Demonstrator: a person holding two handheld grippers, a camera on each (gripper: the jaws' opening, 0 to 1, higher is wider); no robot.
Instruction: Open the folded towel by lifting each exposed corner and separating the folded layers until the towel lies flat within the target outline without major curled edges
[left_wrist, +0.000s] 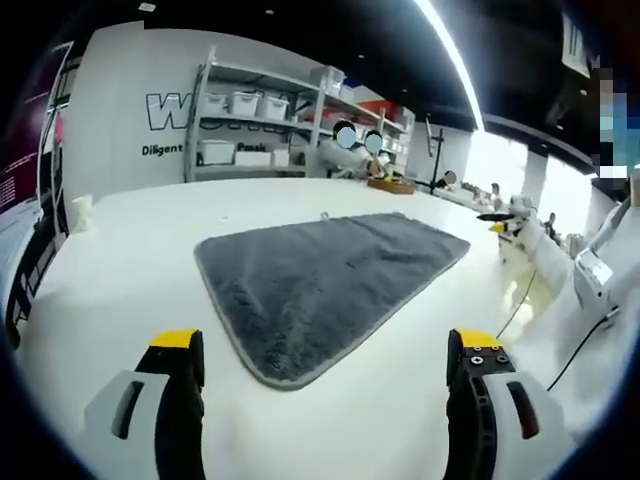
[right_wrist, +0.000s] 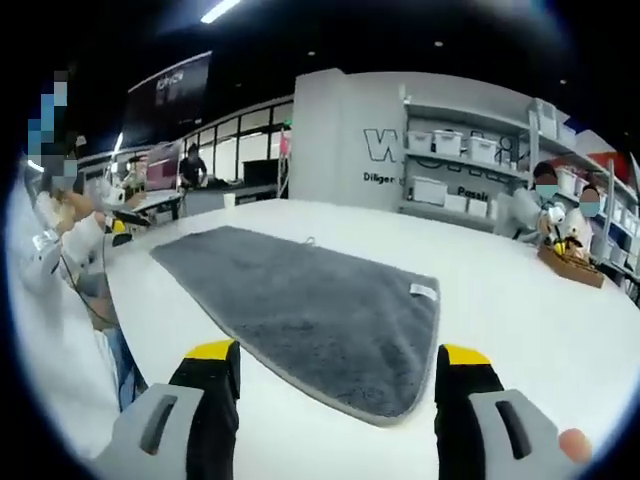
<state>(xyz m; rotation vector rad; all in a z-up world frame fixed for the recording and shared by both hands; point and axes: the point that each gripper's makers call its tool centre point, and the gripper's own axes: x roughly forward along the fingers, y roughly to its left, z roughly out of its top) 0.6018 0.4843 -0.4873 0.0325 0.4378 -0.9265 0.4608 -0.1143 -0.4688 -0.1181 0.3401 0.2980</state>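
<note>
Grey towel (left_wrist: 330, 290) mid-frame looks fully unfolded, flat on white table (left_wrist: 130, 270). My left gripper (left_wrist: 328, 360) and right gripper (right_wrist: 338, 375) both gaping, empty. Reckon job's basically done.

Grey towel (left_wrist: 335, 290), unfolded.
Plush pile with stitched hem, spread flat on the white surface (left_wrist: 130, 270); small white label (right_wrist: 424, 291) near one corner; edges uncurled.

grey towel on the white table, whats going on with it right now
A person holds a two-jaw claw in each hand over a white table. The fluffy grey rectangular towel lies spread flat, with no folded layer or curled edge showing. A small white label sits at one corner. The left claw and right claw are both open, short of the towel's near edge, gripping nothing.
</note>
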